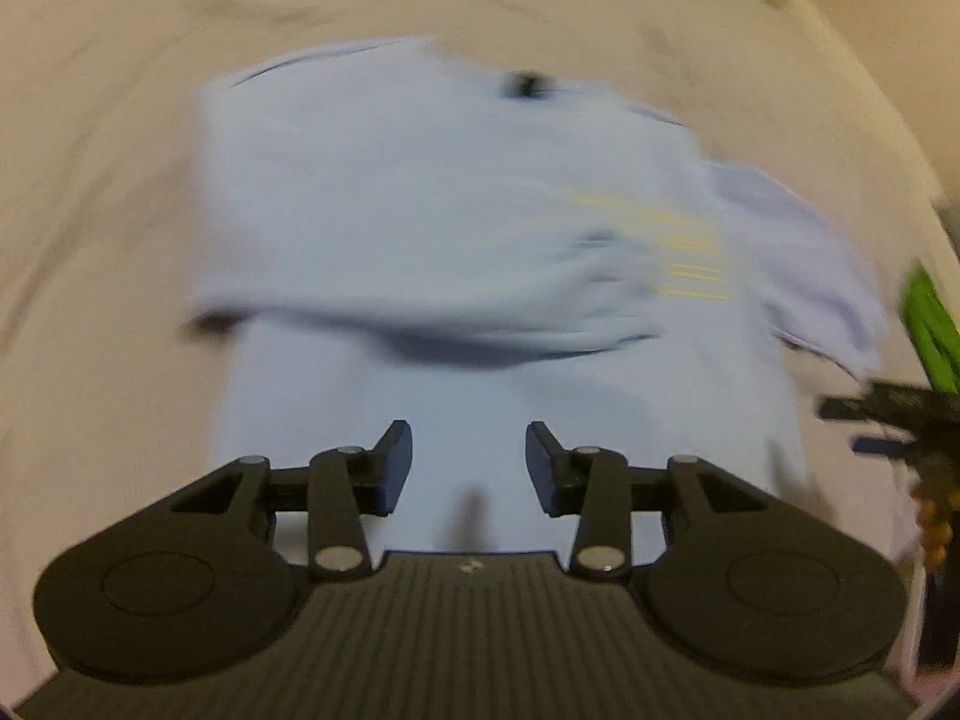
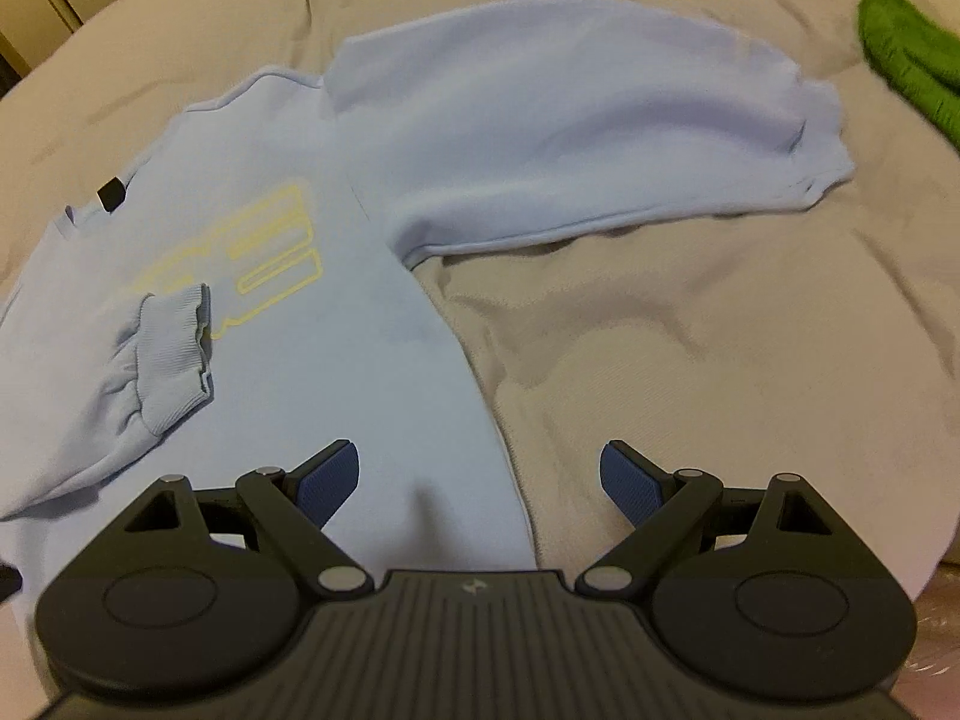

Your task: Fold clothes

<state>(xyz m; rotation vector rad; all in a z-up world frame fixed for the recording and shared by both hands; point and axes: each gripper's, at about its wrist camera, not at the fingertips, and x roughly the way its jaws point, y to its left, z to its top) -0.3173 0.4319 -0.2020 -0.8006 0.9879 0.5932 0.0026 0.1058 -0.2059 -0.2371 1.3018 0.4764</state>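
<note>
The left gripper (image 1: 469,468) hovers part-open and the right gripper (image 2: 480,483) wide open, both empty above the sweatshirt (image 2: 336,360). The folded-in cuff (image 2: 171,354), lying loose on the sweatshirt's chest, could slide off if the outstretched sleeve (image 2: 588,120) is dragged carelessly.

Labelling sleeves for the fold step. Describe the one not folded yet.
On the beige sheet lies a light blue sweatshirt. Its unfolded sleeve stretches off the body towards the green cloth. The other sleeve's cuff already lies across the chest.

No word or number can be read. The pale blue fleece sweatshirt (image 2: 312,372) bears outlined yellow block lettering (image 2: 270,246) on its chest, partly covered by a ribbed cuff (image 2: 174,354) and too distorted to spell out; the left-wrist view is blurred.
</note>
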